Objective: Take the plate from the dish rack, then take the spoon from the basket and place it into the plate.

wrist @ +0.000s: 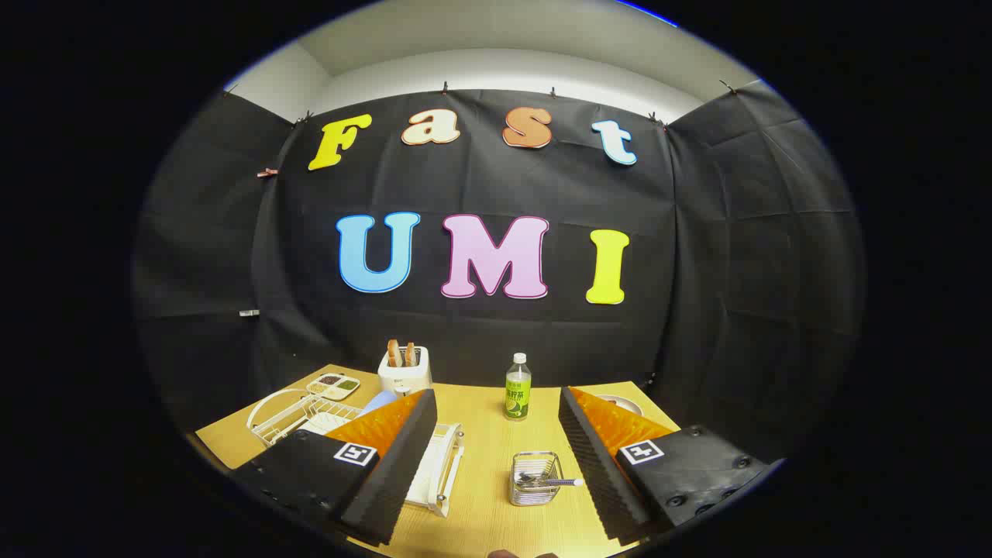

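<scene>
My gripper point(496, 394) hangs above the wooden table point(480, 527), open, with nothing between its fingers. A small wire basket point(535, 480) stands on the table between the fingers, closer to the right one, and a spoon point(554, 482) lies in it with its handle pointing right. The white dish rack point(288, 415) sits to the left, partly hidden under the left finger point(391, 457). A pale blue plate point(378, 401) stands in the rack just past that finger's tip; most of the plate is covered.
Beyond the fingers stand a green-labelled bottle point(518, 387) and a white toaster point(404, 369) holding two slices. A divided snack tray point(333, 385) lies at the far left. A round white dish point(621, 404) peeks out behind the right finger. Black cloth walls close the booth.
</scene>
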Action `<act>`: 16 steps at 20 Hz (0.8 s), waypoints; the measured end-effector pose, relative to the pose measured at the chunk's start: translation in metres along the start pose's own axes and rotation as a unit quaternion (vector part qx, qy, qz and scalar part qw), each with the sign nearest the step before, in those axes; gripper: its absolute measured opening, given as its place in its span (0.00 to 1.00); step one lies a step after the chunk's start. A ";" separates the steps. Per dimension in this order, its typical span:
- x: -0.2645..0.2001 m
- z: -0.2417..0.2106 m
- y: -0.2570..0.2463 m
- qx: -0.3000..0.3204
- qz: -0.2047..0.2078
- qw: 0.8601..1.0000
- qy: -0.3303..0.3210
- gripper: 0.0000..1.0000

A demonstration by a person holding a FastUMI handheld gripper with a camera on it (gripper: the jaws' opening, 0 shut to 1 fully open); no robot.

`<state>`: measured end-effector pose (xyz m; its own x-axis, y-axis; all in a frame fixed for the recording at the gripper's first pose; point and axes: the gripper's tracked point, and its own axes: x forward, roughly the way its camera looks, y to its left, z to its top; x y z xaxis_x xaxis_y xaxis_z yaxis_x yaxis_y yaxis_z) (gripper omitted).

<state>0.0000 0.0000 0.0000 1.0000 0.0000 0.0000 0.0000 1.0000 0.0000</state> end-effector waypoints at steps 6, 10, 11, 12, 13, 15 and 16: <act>-0.002 -0.001 0.002 0.013 0.004 1.000 0.002 0.97; -0.001 -0.009 0.001 0.007 0.002 1.000 0.010 0.97; -0.002 -0.012 0.002 0.007 0.002 1.000 0.014 0.98; -0.002 -0.014 0.002 0.007 0.003 1.000 0.017 0.98; -0.002 -0.015 0.003 0.008 0.003 1.000 0.019 0.98; 0.001 -0.016 0.007 0.006 0.004 1.000 0.022 0.98; 0.001 -0.017 0.009 0.004 0.007 1.000 0.024 0.98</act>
<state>0.0014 0.0093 -0.0171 0.9987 0.0141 -0.0480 -0.0137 0.9999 0.0084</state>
